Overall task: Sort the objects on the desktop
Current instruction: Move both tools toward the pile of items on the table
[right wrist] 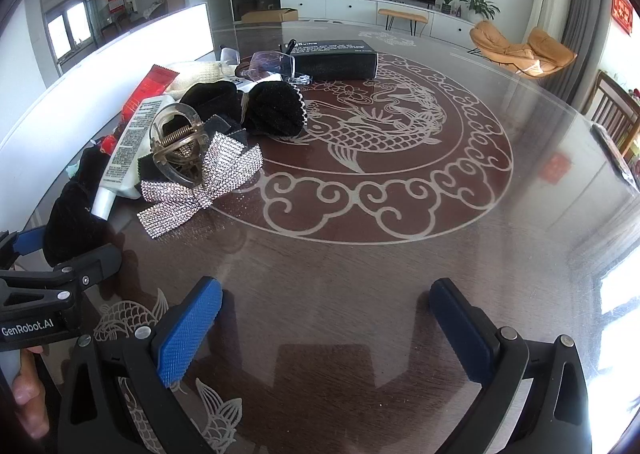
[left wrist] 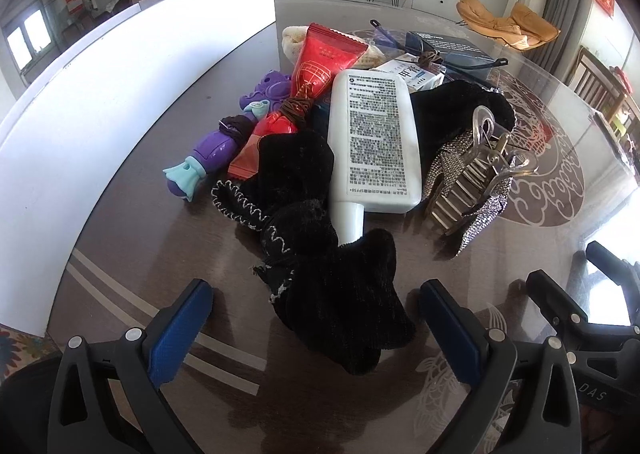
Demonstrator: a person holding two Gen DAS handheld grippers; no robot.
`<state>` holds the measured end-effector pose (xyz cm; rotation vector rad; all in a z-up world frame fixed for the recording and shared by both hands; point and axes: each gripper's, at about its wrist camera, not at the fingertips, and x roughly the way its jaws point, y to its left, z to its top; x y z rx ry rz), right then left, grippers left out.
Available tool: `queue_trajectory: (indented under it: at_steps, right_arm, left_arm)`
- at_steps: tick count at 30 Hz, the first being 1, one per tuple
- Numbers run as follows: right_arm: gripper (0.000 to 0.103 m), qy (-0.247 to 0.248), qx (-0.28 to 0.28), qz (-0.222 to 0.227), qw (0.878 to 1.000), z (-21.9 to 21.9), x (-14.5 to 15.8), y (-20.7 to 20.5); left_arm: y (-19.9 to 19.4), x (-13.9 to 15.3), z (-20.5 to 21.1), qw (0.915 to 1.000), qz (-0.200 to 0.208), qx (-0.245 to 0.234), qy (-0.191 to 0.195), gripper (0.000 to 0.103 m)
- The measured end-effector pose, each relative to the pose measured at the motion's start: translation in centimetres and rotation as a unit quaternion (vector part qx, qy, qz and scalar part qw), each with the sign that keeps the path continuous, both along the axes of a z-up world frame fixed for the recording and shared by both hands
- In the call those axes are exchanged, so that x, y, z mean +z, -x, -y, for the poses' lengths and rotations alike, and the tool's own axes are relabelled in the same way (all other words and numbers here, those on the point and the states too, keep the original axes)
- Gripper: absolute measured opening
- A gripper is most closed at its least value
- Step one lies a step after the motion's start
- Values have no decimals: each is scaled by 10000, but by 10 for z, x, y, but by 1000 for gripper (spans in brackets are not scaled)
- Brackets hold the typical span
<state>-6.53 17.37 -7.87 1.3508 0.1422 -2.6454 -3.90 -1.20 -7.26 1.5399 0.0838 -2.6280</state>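
- The left gripper stands spread wide, its blue pads on either side of the near end of a black velvet scrunchie without pinching it.
- The right gripper is equally wide apart, holding nothing, over bare table with carp and cloud patterns.
- Just beyond the scrunchie lies a white tube, cap toward the camera, resting partly on the black fabric.
- Right of the tube sits a rhinestone bow hair claw, touching the tube's side.
- Left of the tube lie a red foil packet and a purple toy, close together.
- Farther back are clear glasses and a black box, side by side.
- A white panel stands along the pile's left edge.
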Motion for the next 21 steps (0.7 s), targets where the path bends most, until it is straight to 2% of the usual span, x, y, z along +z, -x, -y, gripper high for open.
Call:
queue_trajectory:
  at_steps: [3, 9, 14, 21]
  right_arm:
    - [103, -1, 1, -1, 10000, 0, 0, 0]
    - [103, 0, 2, -2, 10000, 0, 0, 0]
    - [103, 0, 1, -2, 10000, 0, 0, 0]
    - [103, 0, 2, -3, 10000, 0, 0, 0]
  left_arm:
    - [-8, 0, 0, 9997, -234, -2, 33, 103]
    - [-27, -6, -5, 9951, -969, 140, 108, 103]
    - [-15, -4, -8, 9970, -729, 236, 84, 103]
    - [-16, -6, -10, 9958, -904, -110, 97, 103]
